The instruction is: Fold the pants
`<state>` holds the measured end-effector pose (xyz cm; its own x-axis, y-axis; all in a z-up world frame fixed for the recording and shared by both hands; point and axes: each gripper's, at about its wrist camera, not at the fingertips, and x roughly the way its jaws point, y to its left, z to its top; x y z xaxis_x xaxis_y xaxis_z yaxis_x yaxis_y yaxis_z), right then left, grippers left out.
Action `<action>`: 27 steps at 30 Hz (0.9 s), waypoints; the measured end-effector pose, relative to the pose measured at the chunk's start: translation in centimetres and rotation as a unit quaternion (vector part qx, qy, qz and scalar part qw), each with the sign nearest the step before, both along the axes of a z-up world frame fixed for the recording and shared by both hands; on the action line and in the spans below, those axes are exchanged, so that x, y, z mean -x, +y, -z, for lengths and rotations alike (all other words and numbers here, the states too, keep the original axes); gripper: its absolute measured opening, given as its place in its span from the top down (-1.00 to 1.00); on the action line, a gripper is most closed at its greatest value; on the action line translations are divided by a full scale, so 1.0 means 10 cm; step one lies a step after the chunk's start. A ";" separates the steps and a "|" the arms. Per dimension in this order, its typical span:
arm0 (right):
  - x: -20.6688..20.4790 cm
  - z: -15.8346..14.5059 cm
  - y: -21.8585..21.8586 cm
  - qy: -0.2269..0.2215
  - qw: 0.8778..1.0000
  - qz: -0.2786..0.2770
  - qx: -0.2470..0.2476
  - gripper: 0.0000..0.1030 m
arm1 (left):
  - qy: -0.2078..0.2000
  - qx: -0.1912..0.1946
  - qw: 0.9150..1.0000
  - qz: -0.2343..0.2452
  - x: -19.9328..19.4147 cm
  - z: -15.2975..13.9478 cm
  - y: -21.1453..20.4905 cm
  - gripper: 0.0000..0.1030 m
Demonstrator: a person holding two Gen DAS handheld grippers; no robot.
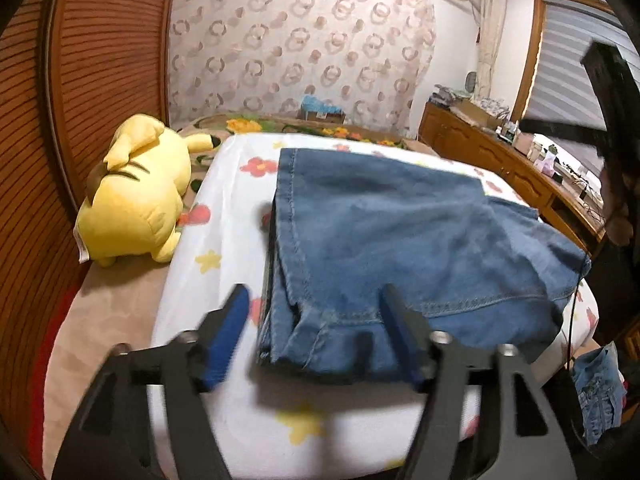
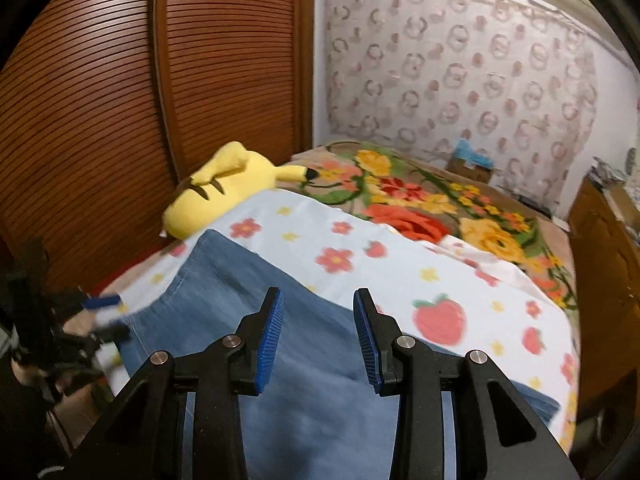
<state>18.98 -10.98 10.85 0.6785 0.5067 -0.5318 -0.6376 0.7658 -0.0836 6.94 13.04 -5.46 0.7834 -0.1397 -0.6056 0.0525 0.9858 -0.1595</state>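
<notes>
Our left gripper (image 1: 314, 304) has its blue-padded jaws spread wide, empty, at the near edge of the folded blue denim pants (image 1: 400, 240). The pants lie in a layered stack on the white sheet (image 1: 224, 184) printed with flowers and fruit. Whether the right-hand pad touches the denim we cannot tell, since this view is blurred by motion.

Our right gripper (image 2: 316, 312) is also spread, with nothing between its pads, above the pants (image 2: 312, 420), which fill the lower middle of that view.

Only the left wrist view shows the stitched hem and stacked layers at the near edge, a wooden sideboard (image 1: 492, 152) cluttered with small things, a window blind (image 1: 568, 52), and another denim garment (image 1: 600, 392) low on the right, cut off by the frame. A dark blurred shape at its right edge is hard to make out.

Only the right wrist view shows the bright floral blanket (image 2: 420, 204) beyond the sheet, and the left gripper (image 2: 100, 312) as a dark blur at the left edge.

Both views show the yellow Pikachu plush (image 1: 136, 196) beside the slatted wooden door (image 1: 100, 40) and the ring-patterned curtain (image 1: 300, 40). A white tag on the plush is too small to read, and we see no legible writing.
</notes>
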 end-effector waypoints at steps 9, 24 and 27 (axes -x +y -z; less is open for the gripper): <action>0.33 0.11 -0.40 0.010 1.000 0.021 -0.006 0.19 | -0.013 -0.001 1.000 0.022 -0.10 -0.06 -0.32 -0.44; -0.56 0.49 -0.25 0.139 0.989 0.033 -0.042 0.23 | 0.022 -0.034 0.997 0.061 -0.16 0.26 -0.86 -0.44; -0.71 0.55 -0.20 0.172 0.983 0.033 -0.048 0.35 | 0.022 -0.038 0.997 0.062 -0.15 0.28 -0.87 -0.44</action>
